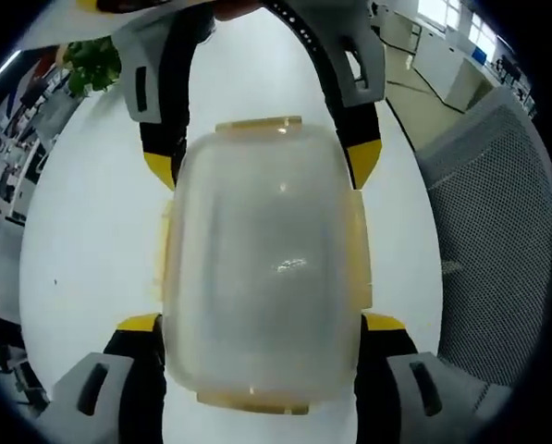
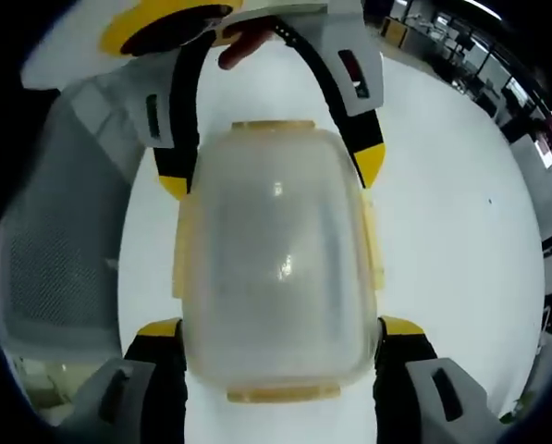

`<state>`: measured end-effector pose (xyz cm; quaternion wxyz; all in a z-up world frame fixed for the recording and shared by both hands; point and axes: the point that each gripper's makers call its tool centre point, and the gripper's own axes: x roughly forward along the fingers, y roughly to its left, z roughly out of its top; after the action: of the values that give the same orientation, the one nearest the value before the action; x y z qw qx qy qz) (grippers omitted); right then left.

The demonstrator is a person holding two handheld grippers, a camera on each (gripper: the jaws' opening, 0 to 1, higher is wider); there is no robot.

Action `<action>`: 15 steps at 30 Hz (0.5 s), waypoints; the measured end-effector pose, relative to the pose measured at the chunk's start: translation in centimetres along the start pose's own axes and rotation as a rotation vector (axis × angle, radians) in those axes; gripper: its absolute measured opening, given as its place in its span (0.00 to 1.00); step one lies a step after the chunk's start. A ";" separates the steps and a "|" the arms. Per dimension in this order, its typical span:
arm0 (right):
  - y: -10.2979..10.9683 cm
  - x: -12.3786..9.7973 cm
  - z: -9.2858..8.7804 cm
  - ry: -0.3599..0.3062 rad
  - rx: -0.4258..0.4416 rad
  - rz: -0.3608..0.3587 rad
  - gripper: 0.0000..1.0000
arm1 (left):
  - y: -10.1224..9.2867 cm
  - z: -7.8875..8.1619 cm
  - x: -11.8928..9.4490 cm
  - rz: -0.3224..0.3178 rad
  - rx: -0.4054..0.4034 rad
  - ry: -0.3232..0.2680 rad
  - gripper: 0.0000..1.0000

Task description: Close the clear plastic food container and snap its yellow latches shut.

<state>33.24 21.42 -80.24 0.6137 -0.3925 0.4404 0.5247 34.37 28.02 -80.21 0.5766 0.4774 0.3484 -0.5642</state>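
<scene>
The clear plastic food container (image 1: pixel 262 268) sits between the two grippers, above the white desk (image 1: pixel 81 231), and its frosted lid faces both cameras. In the left gripper view, the left gripper (image 1: pixel 262 324) comes up from the bottom with its yellow-tipped jaws spread wide, one on each long side of the container and right against it. The right gripper (image 1: pixel 262 166) reaches in from the far end, and its jaws flank the opposite end of the container in the same way. Whether the tips actually press on the walls I cannot tell.

The right gripper view shows the mirror of this: the right gripper (image 2: pixel 277 328) straddles the near end of the container (image 2: pixel 276 254), and the left gripper (image 2: pixel 271 171) comes in from the top.

The yellow latches (image 1: pixel 257 123) run along all four edges of the lid. The end ones look flat against the rim; whether the side ones (image 2: pixel 372 245) are snapped down is hard to judge.

A grey mesh office chair (image 1: pixel 497 240) stands just beside the desk. A green plant (image 1: pixel 92 63) shows at the far edge of the desk. A fingertip (image 2: pixel 243 44) rests on top of the left gripper.
</scene>
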 end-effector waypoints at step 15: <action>0.1 0.0 0.0 -0.004 0.002 -0.014 0.84 | -0.2 -0.1 0.0 -0.002 -0.007 0.018 0.84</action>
<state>33.16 21.45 -80.24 0.6187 -0.3939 0.4369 0.5208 34.14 28.19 -80.26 0.5745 0.4802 0.3560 -0.5591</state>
